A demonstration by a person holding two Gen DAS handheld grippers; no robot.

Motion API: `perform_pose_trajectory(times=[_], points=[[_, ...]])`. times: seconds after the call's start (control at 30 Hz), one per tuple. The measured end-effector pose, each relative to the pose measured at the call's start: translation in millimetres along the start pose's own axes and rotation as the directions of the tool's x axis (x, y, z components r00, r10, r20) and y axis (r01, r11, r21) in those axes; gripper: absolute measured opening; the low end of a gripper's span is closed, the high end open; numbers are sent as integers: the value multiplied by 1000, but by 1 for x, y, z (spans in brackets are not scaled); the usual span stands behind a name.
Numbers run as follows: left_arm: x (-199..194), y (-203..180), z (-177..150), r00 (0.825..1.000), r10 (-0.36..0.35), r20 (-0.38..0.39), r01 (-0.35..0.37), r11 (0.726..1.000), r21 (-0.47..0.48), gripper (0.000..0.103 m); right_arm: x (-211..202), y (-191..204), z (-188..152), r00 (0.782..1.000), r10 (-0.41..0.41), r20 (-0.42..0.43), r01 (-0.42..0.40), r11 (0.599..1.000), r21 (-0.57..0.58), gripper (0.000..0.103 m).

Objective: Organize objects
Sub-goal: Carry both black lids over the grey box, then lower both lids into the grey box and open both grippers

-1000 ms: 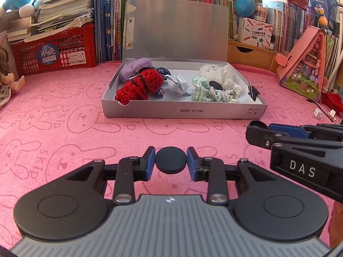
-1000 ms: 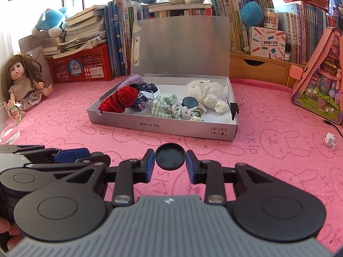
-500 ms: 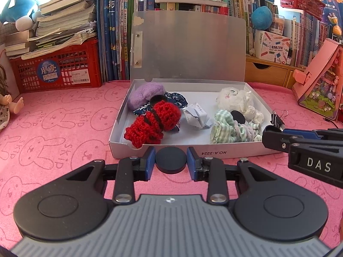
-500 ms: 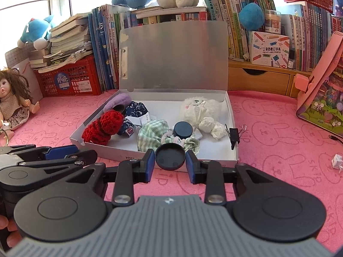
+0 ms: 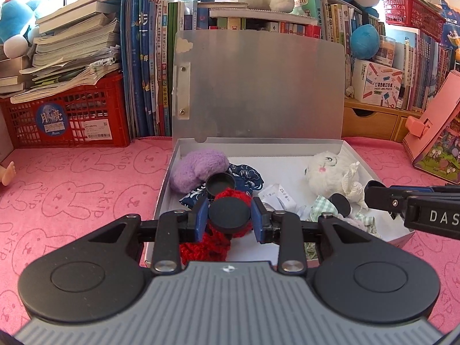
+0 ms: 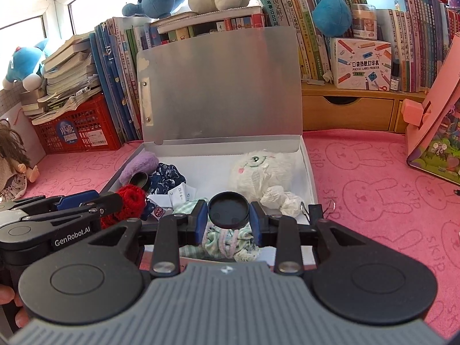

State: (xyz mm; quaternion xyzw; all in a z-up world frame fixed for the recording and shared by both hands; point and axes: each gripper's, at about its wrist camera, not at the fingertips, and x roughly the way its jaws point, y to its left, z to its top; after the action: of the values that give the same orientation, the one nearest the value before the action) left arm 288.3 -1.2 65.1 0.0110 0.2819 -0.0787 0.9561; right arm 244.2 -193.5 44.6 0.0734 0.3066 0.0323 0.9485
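A: What did each gripper have at that point?

B: The left gripper (image 5: pixel 229 220) was clamped narrow on a flat black disc (image 5: pixel 229 215), its blue pads pressing both edges. The right gripper (image 6: pixel 228 213) pinched a shallow black lid (image 6: pixel 228 209) the same way, rim against the pads.

A: And where were they?

B: Both hung over the near half of the open grey file box (image 5: pixel 287 143). The left one was above the red crocheted piece (image 5: pixel 205 247) at the near left; the right one was above the green checked cloth (image 6: pixel 212 238), nearer the middle.

A: What else lay in the box?

B: A purple plush (image 5: pixel 198 165) in the far left corner, with another black lid (image 5: pixel 220 184) lying on the blue patterned cloth (image 5: pixel 247 175) just beside it. A folded paper slip (image 5: pixel 277 195) sat in the middle and a white plush toy (image 5: pixel 329 172) on the right. A black binder clip (image 6: pixel 315 211) gripped the right wall.

A: How would you have finished the step well?

B: I'd judge both round pieces were meant for the box. Lower each one close to the contents before letting go, so it can't roll or bounce out over the low near wall. The bare white floor at the far middle looked the safest spot. Free one at a time, since the two tools sat close together.
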Motion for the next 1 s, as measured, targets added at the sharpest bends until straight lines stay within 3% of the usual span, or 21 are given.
perform_pose_trajectory(times=[0.17, 0.4, 0.7, 1.0], points=[[26, 8, 21, 1000, -23, -11, 23, 1000, 12, 37, 17, -3, 16, 1000, -16, -22, 16, 1000, -7, 37], [58, 9, 43, 998, -57, -22, 56, 998, -22, 37, 46, -15, 34, 997, 22, -70, -15, 995, 100, 37], [83, 7, 36, 996, -79, -39, 78, 997, -19, 37, 74, -20, 29, 993, 27, -112, -12, 991, 133, 37], [90, -2, 25, 997, -67, -26, 69, 996, 60, 37, 84, -16, 25, 993, 27, -116, -13, 993, 121, 39]])
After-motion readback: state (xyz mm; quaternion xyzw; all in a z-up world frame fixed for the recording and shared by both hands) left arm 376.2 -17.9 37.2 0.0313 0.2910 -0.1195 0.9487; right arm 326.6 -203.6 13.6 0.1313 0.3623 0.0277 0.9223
